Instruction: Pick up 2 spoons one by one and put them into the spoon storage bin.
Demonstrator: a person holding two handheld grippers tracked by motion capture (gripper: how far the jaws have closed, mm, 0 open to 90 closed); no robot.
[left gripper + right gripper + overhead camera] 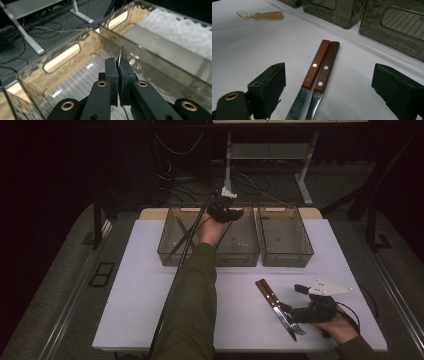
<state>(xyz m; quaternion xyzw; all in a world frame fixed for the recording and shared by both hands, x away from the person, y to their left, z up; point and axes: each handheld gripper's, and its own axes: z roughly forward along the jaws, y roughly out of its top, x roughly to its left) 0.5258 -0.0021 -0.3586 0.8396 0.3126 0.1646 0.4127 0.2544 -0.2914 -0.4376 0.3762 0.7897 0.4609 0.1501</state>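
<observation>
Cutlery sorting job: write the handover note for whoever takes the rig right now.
Left gripper: shut on a thin metal utensil, held over the left bin; what kind of utensil cannot be told.
Right gripper: open, resting low on the white table, jaws either side of the two wooden-handled pieces, not touching them.
Things: the two pieces lie side by side, handles toward the bins. A small spoon lies on the table. Right bin looks empty.
Done: some long items already lie in the left bin.
Left: release the held utensil, then likely bin the pair and the spoon.
</observation>
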